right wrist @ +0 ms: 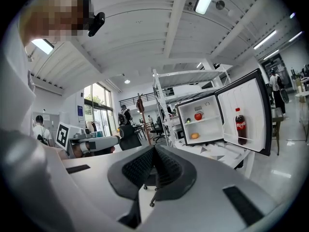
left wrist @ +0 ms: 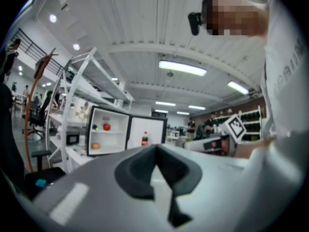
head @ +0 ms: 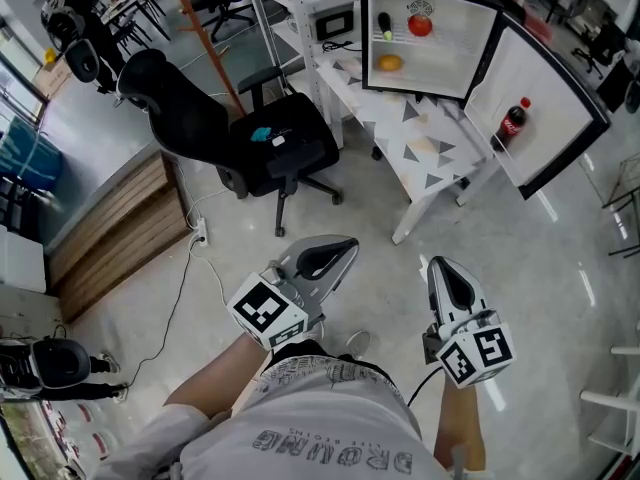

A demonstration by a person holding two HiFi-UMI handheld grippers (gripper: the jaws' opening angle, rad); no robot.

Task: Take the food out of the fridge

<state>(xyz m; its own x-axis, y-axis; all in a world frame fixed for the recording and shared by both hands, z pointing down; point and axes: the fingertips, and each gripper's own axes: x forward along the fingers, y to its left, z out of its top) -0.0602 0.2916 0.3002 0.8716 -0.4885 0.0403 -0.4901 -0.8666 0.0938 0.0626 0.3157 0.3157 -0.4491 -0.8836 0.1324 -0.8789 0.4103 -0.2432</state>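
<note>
Pale, glossy workshop floor [head: 360,218], with desks and shelving beyond. At one o'clock in the head view, set on a white table [head: 425,153]: one small fridge [head: 440,73], its door [head: 550,93] swung wide toward three o'clock, presumably to leave both shelves exposed for reaching. Inside, three pieces of food: one round red fruit [head: 420,25] and one dark green item [head: 385,26] on the upper shelf, one orange fruit [head: 389,63] on the lower. Upright in the door rack, one cola bottle [head: 513,121], apparently kept from tipping by the rail. At eleven o'clock, one black office chair [head: 270,143], clear of the path to the table. At seven o'clock, left gripper [head: 346,247]; at five o'clock, right gripper [head: 438,266]. Two in all, each with jaws pressed fully together and nothing between them, both aimed roughly level toward the fridge. Carried low and closed most likely because nothing lies within reach: well apart from the fridge, with bare floor between. Judged stage: approach, no food removed so far. Next requirement, by that judgement: jaws parted before the first shelf item.
</note>
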